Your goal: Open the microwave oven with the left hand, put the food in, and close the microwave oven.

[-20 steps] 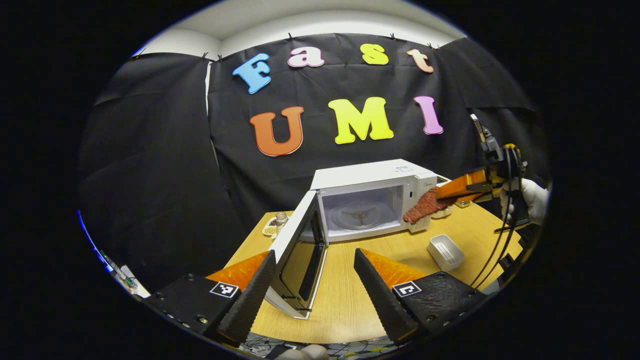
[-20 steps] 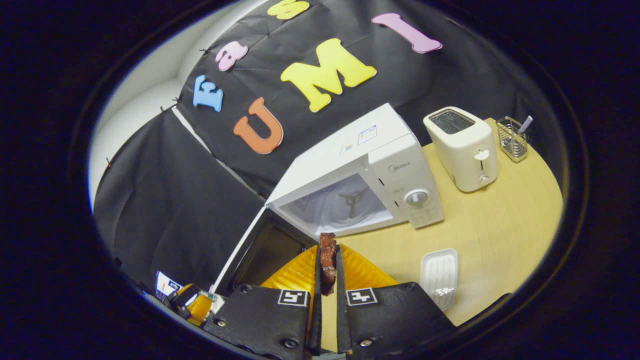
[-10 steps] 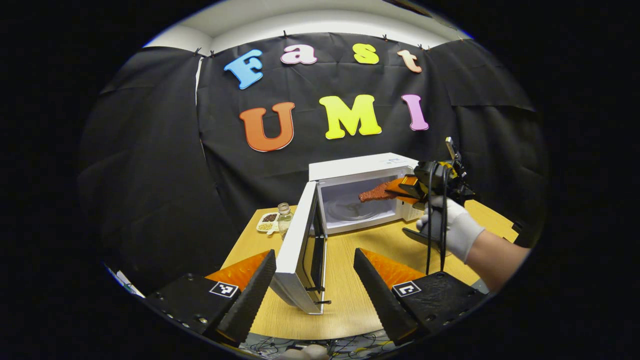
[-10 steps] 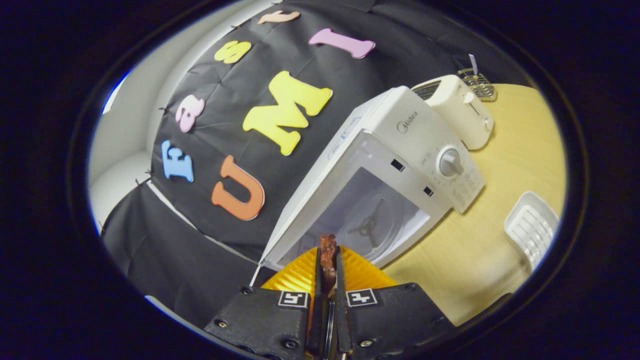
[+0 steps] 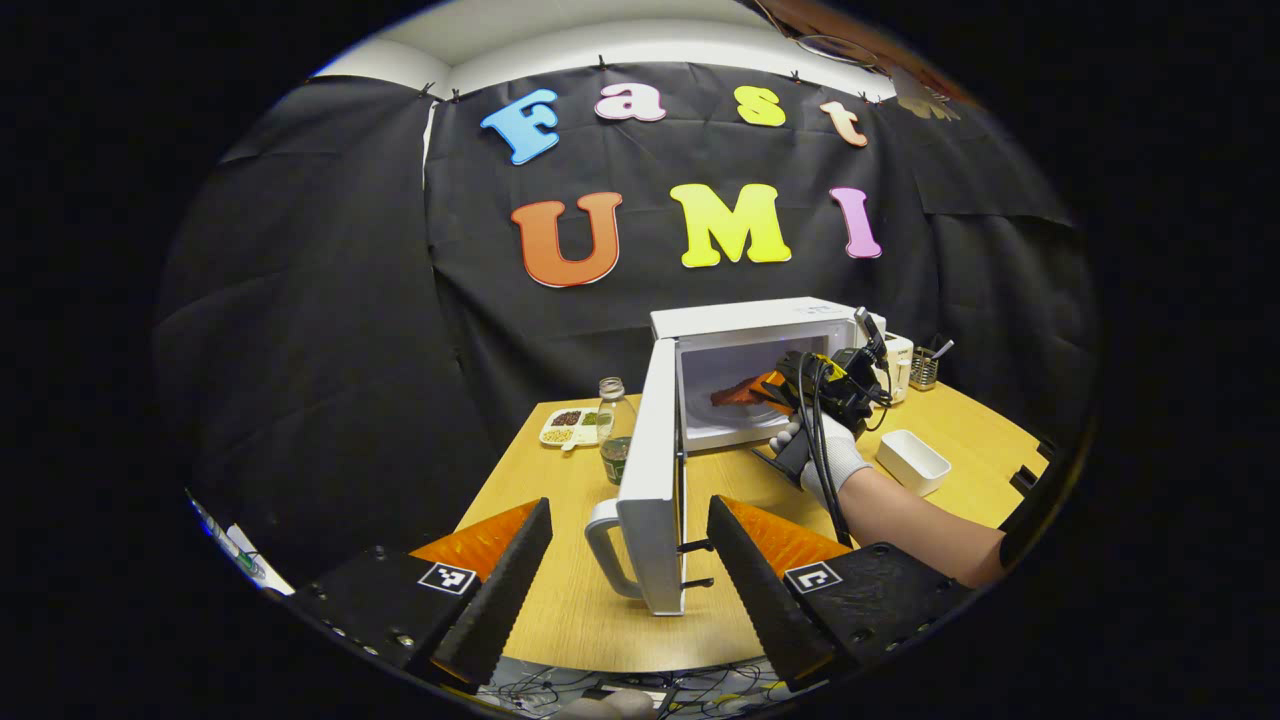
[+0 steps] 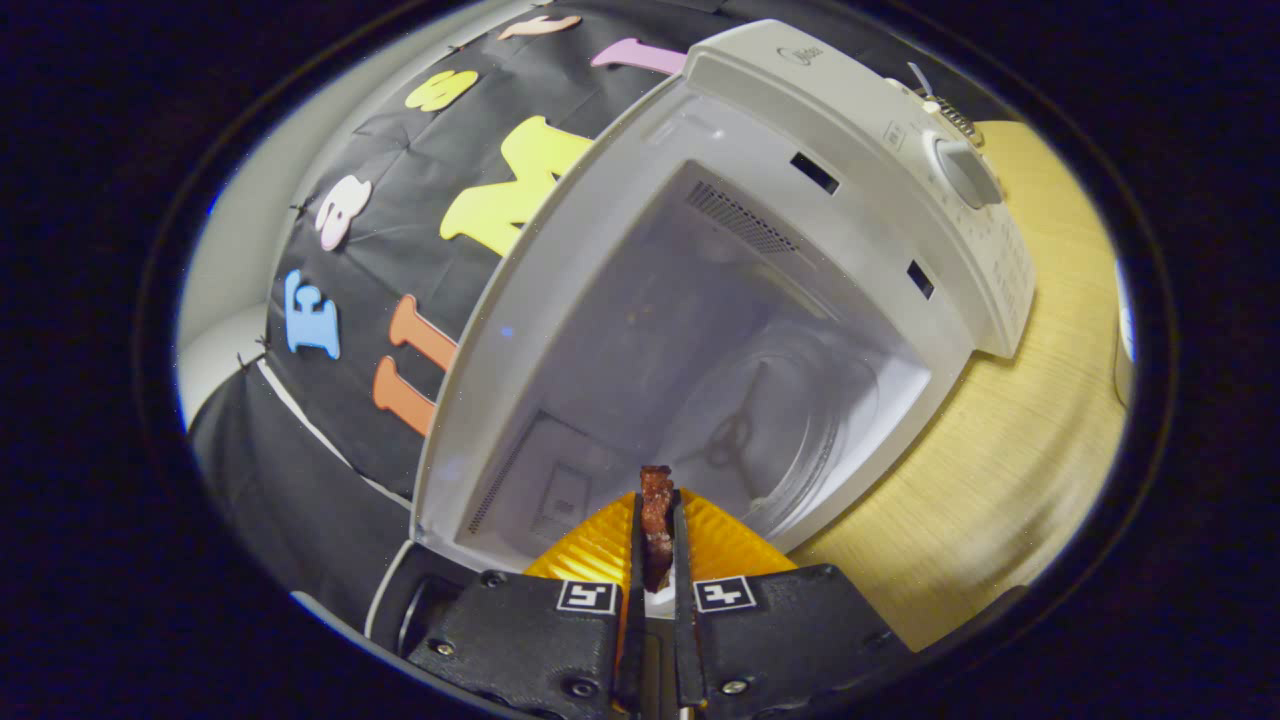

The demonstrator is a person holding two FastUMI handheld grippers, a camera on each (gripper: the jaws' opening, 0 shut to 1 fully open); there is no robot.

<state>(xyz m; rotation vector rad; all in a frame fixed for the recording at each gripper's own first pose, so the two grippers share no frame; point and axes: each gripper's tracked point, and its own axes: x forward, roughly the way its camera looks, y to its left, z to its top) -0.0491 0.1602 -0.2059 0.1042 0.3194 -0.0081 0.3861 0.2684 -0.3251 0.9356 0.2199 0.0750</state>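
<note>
The white microwave (image 5: pixel 760 320) stands on the table with its door (image 5: pixel 655 480) swung wide, seen edge-on. My left gripper (image 5: pixel 628 505) is open; the door and its handle (image 5: pixel 605 545) show in the gap between the fingers, touching neither. A gloved hand (image 5: pixel 825 460) holds my right gripper (image 5: pixel 765 388) at the oven's mouth. The right gripper (image 6: pixel 655 500) is shut on a reddish-brown slab of food (image 6: pixel 657 510), which also shows as a dark red piece (image 5: pixel 735 392) reaching into the cavity. The glass turntable (image 6: pixel 800 410) lies just ahead of the food.
On the wooden table (image 5: pixel 560 620), a white tray (image 5: pixel 912 458) lies right of the microwave. A toaster (image 5: pixel 900 360) and a wire utensil holder (image 5: pixel 925 368) stand behind it. Left of the door are a glass jar (image 5: pixel 610 395), a small dark jar (image 5: pixel 617 458) and a dish of beans (image 5: pixel 568 425).
The right gripper has carried the food from in front of the control panel into the oven's opening. The door has swung wider, and now shows edge-on in the left gripper view.
</note>
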